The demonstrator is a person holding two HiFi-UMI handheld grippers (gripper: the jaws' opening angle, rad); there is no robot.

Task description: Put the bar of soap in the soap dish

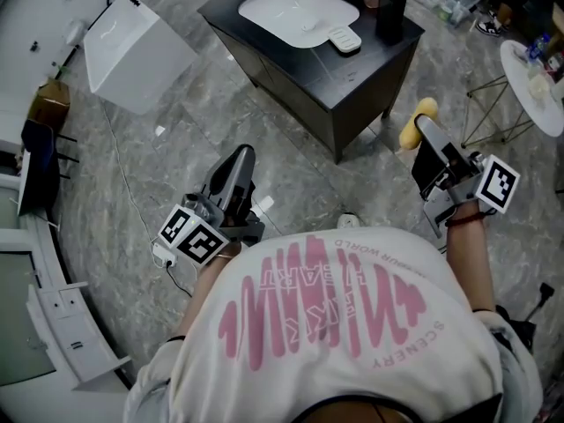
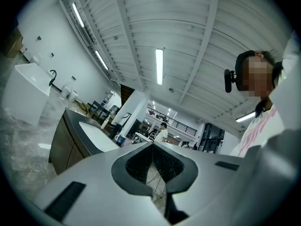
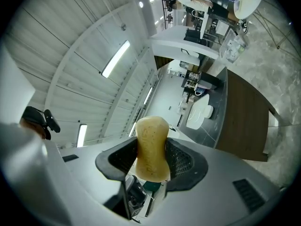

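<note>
Soap (image 3: 151,142) sits pinched in right tongs (image 3: 151,155), lower end hidden from head view.

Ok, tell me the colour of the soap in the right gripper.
The soap is yellow-tan with dark specks; best in the right gripper view.

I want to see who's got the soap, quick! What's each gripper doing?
Left gripper: closed, nothing between its jaws.
Right gripper: closed on the yellow bar of soap.
</note>
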